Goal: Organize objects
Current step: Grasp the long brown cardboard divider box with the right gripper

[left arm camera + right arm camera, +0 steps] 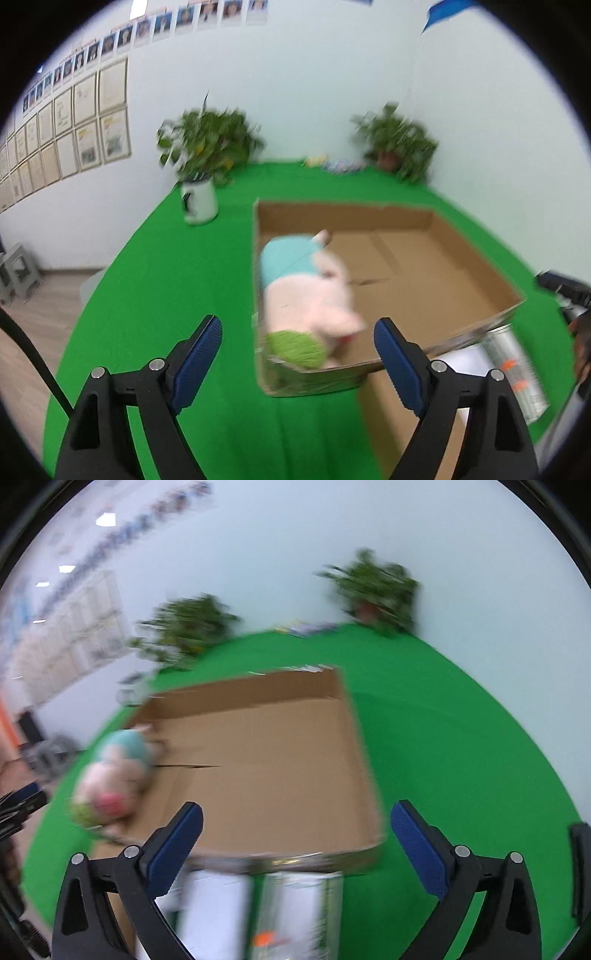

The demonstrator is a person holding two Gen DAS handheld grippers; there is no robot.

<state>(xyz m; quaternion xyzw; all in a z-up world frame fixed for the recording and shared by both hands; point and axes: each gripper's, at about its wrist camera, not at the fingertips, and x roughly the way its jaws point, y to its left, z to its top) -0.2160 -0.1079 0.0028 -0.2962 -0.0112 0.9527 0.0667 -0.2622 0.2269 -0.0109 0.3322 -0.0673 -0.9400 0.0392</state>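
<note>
Left wrist view: left tongs [297, 345] spread wide, empty, above green counter [155, 295]. Plush toy [306, 295] lies inside cardboard box [424, 254], against its left wall. Right tongs [295, 830] likewise wide, empty.

Matt cardboard box [424, 266] (fuzzy plush toy [314, 295])

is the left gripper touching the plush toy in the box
Apart. The left wrist view shows the left gripper open, its fingers short of the plush toy, which lies inside the cardboard box.
</note>
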